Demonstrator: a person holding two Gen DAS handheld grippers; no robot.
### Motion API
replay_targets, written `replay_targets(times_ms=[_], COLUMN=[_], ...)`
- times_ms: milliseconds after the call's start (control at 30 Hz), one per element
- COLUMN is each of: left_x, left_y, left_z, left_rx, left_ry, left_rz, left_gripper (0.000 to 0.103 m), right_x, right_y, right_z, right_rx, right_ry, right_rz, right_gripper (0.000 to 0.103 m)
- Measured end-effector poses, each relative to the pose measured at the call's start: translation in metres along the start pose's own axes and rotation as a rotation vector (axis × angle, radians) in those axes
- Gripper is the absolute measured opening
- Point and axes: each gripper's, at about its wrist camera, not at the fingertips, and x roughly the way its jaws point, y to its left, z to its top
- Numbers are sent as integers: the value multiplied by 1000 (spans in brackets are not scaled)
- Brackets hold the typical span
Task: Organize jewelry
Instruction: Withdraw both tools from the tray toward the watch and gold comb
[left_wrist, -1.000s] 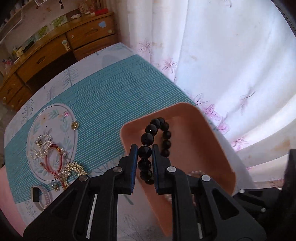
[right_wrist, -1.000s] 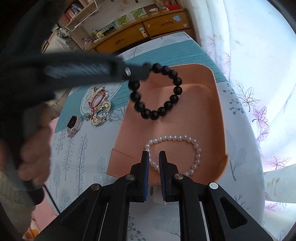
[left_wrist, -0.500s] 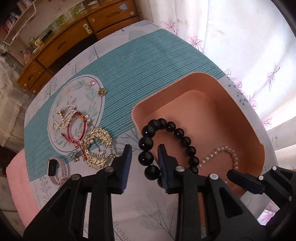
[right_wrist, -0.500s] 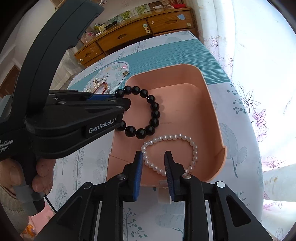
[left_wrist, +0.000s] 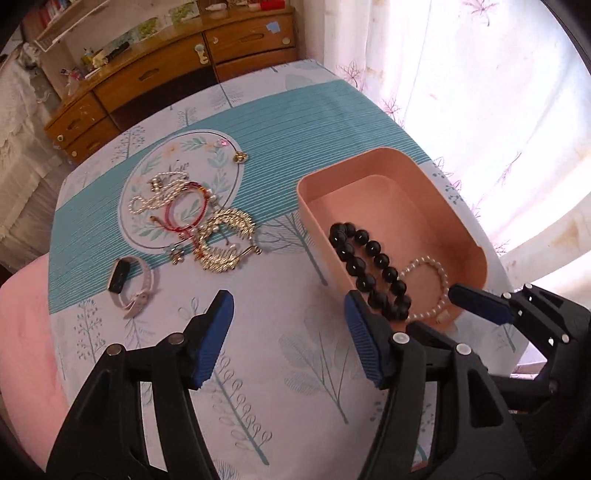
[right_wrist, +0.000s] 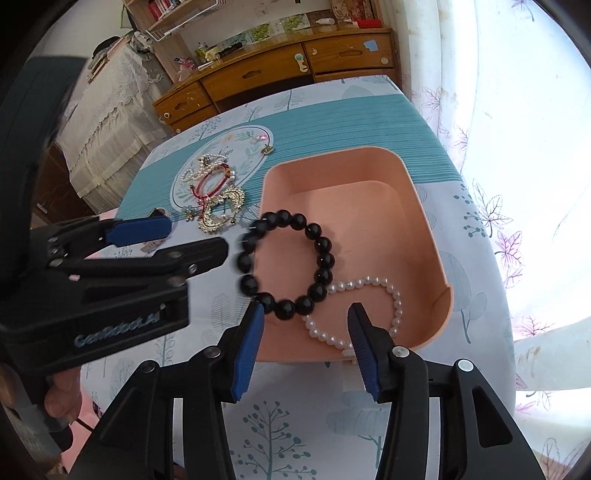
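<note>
Both claws are opening, nothing between the pads. Left claw hangs over bare worktop, just beside the tray. Right claw sits over the tray's near edge, above part of the pearl bracelet — pads clear of it.

Black bracelet looks just released: blurred in the right view, draped over the tray's left wall, most of the loop inside, a few beads outside. In the left view it runs along that wall, long axis from the far-left beads toward the near end, where it meets the pearls. Whether it is fully settled — can't tell.

Step, as I read it: finish the release and back off. Doing it well:
- keep the left claw clear of the beads; a snag would drag the loop back out
- if it stays hung on the wall, nudge it inward from outside
- don't disturb the pearls

Still on the worktop, well apart from the tray: gold piece, red cord, pearl chain, watch, small charm.
</note>
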Motion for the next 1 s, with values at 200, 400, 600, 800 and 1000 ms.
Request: replay_targets(times_ms=[200,400,600,800,1000], left_x=[-35,-55,-62,-65,-69], left_y=[11,23,34,50,76], left_z=[-30,-64,-95,-118,-133], left_rx=[-43,-90,-133,-189,-269], left_ry=[-61,-86,-80,-74,-77], left_rz=[15,31,51,58,60], left_gripper=[60,60,60,60,60], right_x=[-23,-46,-61,-69,-68], right_y=[15,28,39,48,61], right_z=[-10,-24,-38,-49,-52], right_rx=[-20,-40,-61,-82,-109], right_ry=[-23,-38,-44,-31,-18], right_rz=[-1,-7,-8,2,9], right_gripper=[49,51,52,52,52])
